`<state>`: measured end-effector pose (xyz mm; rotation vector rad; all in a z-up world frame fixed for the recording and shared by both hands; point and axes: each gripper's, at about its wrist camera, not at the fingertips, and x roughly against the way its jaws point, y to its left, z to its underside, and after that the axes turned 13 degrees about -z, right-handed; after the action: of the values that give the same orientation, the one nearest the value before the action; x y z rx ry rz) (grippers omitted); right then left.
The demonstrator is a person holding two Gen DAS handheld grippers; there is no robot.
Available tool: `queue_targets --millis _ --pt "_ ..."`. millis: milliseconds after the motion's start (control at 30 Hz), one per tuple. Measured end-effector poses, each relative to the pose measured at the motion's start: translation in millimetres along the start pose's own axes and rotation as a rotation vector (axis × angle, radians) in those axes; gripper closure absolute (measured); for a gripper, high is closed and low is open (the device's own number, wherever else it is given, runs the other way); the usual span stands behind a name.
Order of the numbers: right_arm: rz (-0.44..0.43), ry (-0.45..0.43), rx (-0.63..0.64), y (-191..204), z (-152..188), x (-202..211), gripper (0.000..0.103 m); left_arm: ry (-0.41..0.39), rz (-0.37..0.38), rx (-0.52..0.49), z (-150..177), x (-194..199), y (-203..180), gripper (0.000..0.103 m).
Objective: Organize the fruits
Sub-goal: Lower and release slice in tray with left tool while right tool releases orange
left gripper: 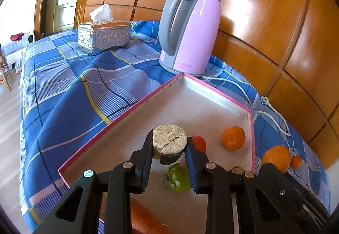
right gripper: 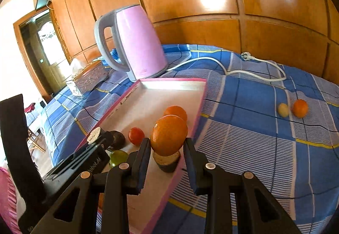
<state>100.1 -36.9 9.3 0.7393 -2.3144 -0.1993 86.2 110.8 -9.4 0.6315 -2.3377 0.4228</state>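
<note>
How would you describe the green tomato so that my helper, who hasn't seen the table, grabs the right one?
Find the pink electric kettle; in front of it lies a shallow pink-edged tray. The green tomato sits on its white floor at the near end, below the left gripper. It is the only green fruit, with a leafy stem; its neighbours are red or orange.

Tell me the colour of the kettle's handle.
Grey, on the pink kettle; clearest in the left wrist view.

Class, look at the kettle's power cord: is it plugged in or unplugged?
Unplugged. The white cord runs from the pink kettle across the checked cloth, and its plug lies loose on the cloth.
</note>
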Motion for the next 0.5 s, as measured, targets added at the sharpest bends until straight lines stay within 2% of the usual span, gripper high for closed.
queue_targets --millis 200,500 --pt "-0.017 -0.001 -0.017 -0.5 -2.2 -4.1 0.07 0.004 -0.014 0.013 0.1 -1.6 2.4 0.073" --pt "-0.041 0.002 -0.019 2.9 -2.1 -6.1 0.069 -0.008 -0.049 0.046 -0.7 -1.4 9.4 0.062"
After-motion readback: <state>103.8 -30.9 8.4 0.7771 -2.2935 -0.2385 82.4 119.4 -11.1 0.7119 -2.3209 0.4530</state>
